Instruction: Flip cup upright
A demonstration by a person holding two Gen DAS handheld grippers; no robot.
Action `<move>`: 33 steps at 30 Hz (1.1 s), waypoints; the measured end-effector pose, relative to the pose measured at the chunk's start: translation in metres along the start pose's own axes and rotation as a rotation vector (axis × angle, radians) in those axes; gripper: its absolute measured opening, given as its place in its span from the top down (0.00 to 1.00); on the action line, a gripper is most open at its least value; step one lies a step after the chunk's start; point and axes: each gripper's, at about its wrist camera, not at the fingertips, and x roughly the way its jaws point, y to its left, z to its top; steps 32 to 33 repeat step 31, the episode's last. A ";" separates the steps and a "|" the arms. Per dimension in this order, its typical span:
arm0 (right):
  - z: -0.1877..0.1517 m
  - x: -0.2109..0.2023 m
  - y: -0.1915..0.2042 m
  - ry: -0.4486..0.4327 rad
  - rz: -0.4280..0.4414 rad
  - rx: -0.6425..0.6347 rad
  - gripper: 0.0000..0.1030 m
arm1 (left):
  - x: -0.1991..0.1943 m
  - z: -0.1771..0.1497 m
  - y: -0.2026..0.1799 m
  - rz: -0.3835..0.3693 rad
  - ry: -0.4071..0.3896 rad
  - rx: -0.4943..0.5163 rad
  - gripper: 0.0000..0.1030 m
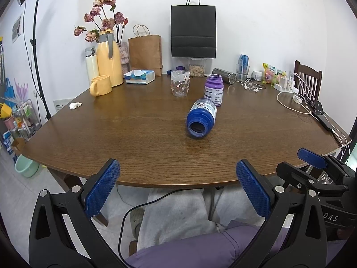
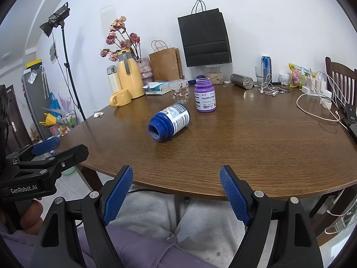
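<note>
Left wrist view: my left tool hangs below the near edge of the wood-grain counter, its ribbed blue pads spread wide with nothing between them. The task's container, a glossy blue bottle with a white label, lies on its side near the counter's middle, its open round mouth facing me. Just behind it a purple bottle stands upright, lidless; a clear patterned cup stands beside that. My right tool's pad shows at the right edge.

Right wrist view: my right tool also sits level before the counter edge, pads parted and empty, above grey ribbed trousers. The blue bottle lies tilted leftward, mouth toward me. The left tool appears at the left, held in a hand.
</note>
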 end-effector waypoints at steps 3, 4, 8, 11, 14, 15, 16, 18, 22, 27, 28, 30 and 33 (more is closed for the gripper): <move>0.000 0.000 0.000 0.000 0.000 0.000 0.18 | 0.000 0.000 0.000 0.000 -0.001 0.000 0.00; 0.000 0.000 0.000 0.001 0.000 0.000 0.18 | 0.000 0.001 0.000 0.000 0.000 0.000 0.00; 0.000 0.000 0.000 0.002 0.000 0.000 0.18 | 0.000 0.001 0.000 0.001 0.001 0.000 0.00; -0.002 0.001 0.000 0.006 0.001 0.001 0.18 | 0.000 0.001 -0.001 0.001 0.001 -0.001 0.00; -0.001 0.001 0.000 0.005 0.000 0.001 0.18 | 0.001 -0.002 -0.001 -0.001 0.004 0.000 0.00; -0.002 0.001 0.000 0.005 -0.001 0.000 0.18 | 0.001 -0.002 -0.001 -0.001 0.004 -0.001 0.00; -0.002 0.001 0.000 0.006 0.000 0.000 0.18 | 0.001 -0.002 -0.001 -0.001 0.003 -0.001 0.00; -0.002 0.001 0.000 0.007 0.000 0.000 0.18 | 0.002 -0.003 -0.001 -0.002 0.003 0.000 0.00; -0.002 0.002 0.000 0.008 0.001 -0.001 0.18 | 0.002 -0.007 -0.001 -0.006 0.010 -0.003 0.00; -0.002 0.003 0.001 0.008 0.000 -0.002 0.18 | 0.004 -0.005 0.001 -0.001 0.016 -0.005 0.00; -0.001 0.003 0.001 0.008 0.000 0.000 0.18 | 0.004 -0.005 0.001 -0.001 0.016 -0.005 0.00; -0.001 0.003 0.001 0.008 0.000 0.000 0.18 | 0.003 -0.006 0.001 0.000 0.017 -0.006 0.00; -0.002 0.003 0.001 0.008 0.000 0.001 0.18 | 0.003 -0.004 0.001 0.001 0.017 -0.006 0.00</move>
